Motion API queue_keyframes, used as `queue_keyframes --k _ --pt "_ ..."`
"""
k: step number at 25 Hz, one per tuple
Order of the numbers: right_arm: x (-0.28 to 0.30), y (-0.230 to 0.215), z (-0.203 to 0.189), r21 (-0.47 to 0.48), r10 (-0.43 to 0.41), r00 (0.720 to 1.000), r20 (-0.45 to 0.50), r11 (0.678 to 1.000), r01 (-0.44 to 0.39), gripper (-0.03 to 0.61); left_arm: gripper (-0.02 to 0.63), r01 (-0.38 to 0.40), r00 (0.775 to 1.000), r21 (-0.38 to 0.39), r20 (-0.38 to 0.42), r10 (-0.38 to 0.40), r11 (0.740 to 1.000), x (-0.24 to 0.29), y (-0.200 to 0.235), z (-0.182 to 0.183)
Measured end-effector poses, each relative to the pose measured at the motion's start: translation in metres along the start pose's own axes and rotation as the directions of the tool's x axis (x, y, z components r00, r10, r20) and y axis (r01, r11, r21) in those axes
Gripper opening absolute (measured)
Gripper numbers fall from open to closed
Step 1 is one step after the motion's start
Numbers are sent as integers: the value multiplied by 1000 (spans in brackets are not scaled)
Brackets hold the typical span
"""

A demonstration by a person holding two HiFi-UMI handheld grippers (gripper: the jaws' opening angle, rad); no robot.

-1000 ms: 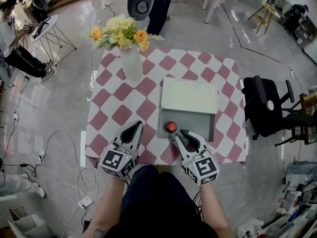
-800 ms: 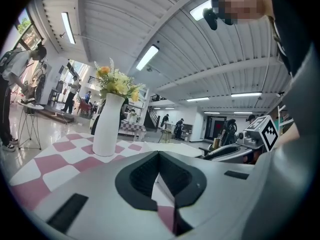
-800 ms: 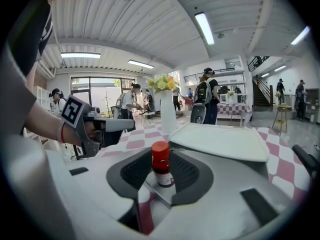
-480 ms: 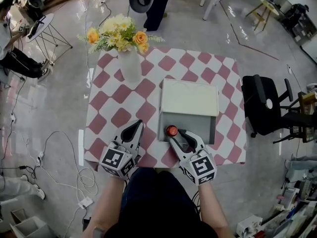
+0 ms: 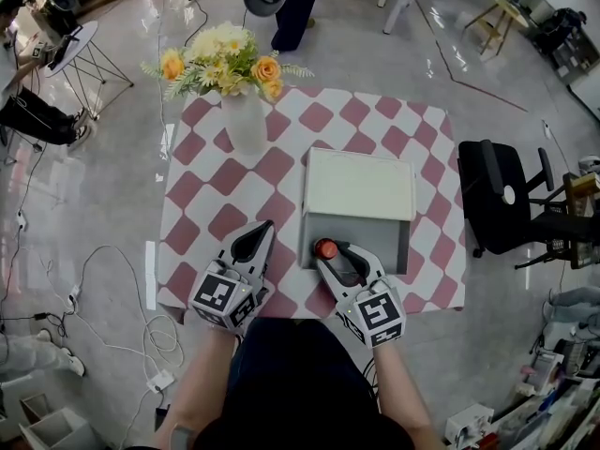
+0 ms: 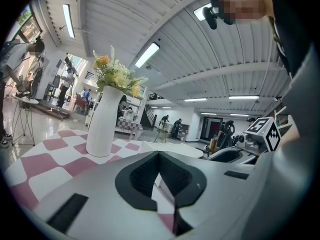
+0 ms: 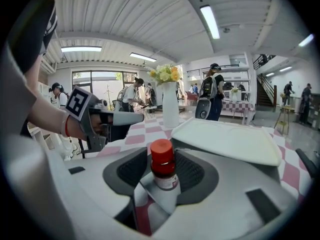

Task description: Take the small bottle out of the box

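1. Right gripper view: our right gripper's (image 7: 161, 194) jaws, just spread wide, flank the small bottle (image 7: 162, 165) (ungripped, inside the box (image 5: 380, 234)).
2. We judge closing comes next; the left gripper (image 5: 260, 242) is closed and empty.

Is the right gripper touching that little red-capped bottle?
Apart. The right gripper view shows the right gripper, jaws just opening wider, flanking the bottle with gaps.
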State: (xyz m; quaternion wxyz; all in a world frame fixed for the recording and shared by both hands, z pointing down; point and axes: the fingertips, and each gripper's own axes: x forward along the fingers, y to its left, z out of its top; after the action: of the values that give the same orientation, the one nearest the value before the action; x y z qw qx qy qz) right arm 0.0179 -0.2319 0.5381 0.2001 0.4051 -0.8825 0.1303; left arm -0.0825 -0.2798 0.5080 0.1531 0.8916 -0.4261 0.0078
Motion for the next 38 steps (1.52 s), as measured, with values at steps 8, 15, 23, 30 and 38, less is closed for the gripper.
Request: queue_keyframes --k 8,15,23,30,38 --pt "5 1 -2 -46 1 999 -39 999 -3 173 3 13 1000 2 1 -13 1000 14 2 5" --pt "11 0 3 -66 0 999 -36 998 -3 173 3 16 1000 1 -17 -16 1000 21 3 0" --pt "15 -3 2 -62 -14 999 -40 998 11 163 3 17 1000 -4 -24 -18 1000 23 3 -4" --pt "16 -2 4 -69 -20 999 -36 997 18 156 3 16 1000 -6 -25 -16 1000 22 2 -5" --pt "13 -7 8 -61 -22 1000 -13 998 21 155 3 6 1000 -8 -23 -6 1000 20 3 -7"
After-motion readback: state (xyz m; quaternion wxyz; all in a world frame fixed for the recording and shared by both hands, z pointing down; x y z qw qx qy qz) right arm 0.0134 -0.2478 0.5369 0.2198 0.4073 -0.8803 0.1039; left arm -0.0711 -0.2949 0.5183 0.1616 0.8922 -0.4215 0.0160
